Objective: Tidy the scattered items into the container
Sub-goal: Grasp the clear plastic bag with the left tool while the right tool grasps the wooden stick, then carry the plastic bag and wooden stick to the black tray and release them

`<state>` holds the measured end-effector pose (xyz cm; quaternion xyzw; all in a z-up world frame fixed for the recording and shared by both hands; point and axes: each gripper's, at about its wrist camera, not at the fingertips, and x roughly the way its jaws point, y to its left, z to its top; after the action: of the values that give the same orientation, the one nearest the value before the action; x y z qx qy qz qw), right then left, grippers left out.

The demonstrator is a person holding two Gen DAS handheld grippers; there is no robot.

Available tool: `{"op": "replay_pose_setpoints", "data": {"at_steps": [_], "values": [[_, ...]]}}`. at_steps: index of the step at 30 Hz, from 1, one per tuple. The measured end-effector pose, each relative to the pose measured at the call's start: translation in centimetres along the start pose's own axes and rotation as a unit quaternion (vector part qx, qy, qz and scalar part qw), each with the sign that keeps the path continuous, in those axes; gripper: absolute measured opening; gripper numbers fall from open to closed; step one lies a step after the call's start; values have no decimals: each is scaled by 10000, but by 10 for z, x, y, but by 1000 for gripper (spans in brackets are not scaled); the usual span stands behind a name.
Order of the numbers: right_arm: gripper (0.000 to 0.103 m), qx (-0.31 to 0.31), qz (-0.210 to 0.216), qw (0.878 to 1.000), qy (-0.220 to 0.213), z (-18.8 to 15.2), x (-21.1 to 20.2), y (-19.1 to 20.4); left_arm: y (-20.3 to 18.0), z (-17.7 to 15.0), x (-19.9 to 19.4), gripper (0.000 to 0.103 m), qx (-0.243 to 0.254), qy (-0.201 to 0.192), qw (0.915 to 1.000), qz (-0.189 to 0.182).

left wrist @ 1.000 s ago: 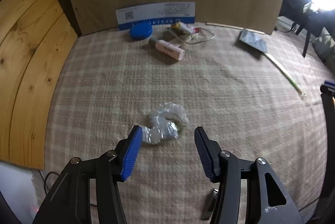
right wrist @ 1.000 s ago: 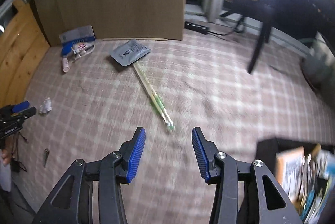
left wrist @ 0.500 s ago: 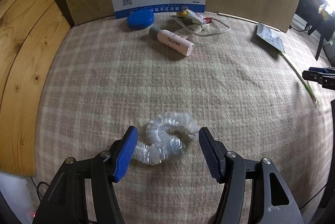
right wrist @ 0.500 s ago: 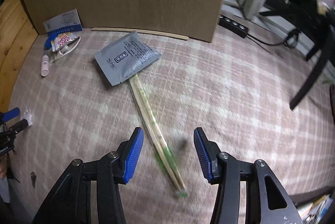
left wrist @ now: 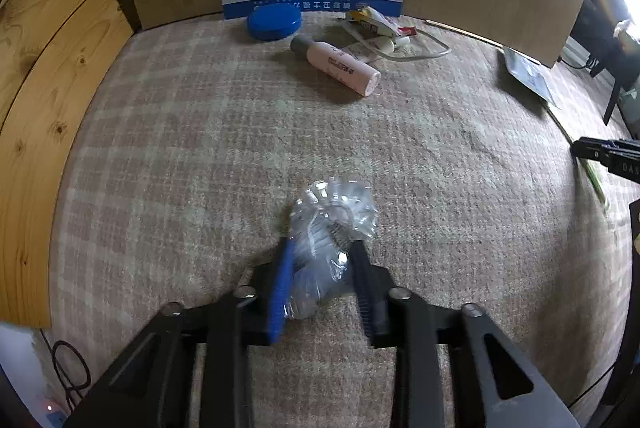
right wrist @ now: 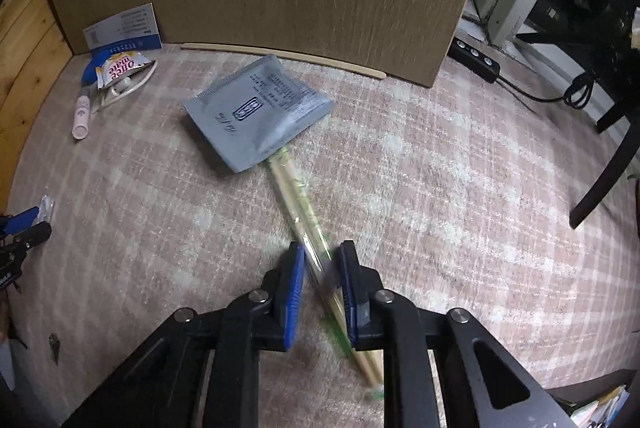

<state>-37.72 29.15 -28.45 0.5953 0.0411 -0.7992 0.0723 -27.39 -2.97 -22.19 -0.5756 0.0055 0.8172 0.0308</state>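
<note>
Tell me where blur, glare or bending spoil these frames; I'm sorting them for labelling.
Left wrist view: the left gripper is smeared, closing around the clear plastic wrapper; white glare burns the upper right edge; the wooden boards bow. Right wrist view: the right gripper and the wrapped chopsticks between its closing jaws streak; the corners go dark.

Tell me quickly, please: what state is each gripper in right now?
Left gripper: jaws closing on the crumpled clear plastic wrapper.
Right gripper: jaws closing around the wrapped chopsticks.
</note>
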Motion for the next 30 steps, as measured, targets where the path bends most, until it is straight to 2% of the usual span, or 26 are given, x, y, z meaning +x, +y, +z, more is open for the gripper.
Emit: {"op": "replay_pose_setpoints", "data": {"at_steps": [5, 12, 13, 15, 21, 26, 30], "values": [[11, 153, 154, 9997, 95, -14, -6, 1, 1, -7, -2, 21, -119, -71, 9999, -35], [11, 408, 448, 9981, 92, -55, -23, 1, 3, -28, -11, 19, -235, -131, 9995, -148], [11, 481, 492, 9976, 82, -59, -25, 1, 4, -31, -13, 19, -246, -133, 9995, -163], [4, 610, 609, 9963, 19, -75, -31, 0, 6, -37, -18, 18, -244, -150, 9993, -224], [4, 734, 687, 9948, -154, -109, -57, 4, 8, -49, -40, 18, -301, -279, 9988, -280], [4, 1058, 861, 9901, -327, -133, -78, -9, -8, -58, -62, 18, -143, -421, 9985, -335], [4, 1266, 926, 9862, -519, -147, -96, -14, -31, -62, -81, 18, -50, -547, 9968, -577]]}}
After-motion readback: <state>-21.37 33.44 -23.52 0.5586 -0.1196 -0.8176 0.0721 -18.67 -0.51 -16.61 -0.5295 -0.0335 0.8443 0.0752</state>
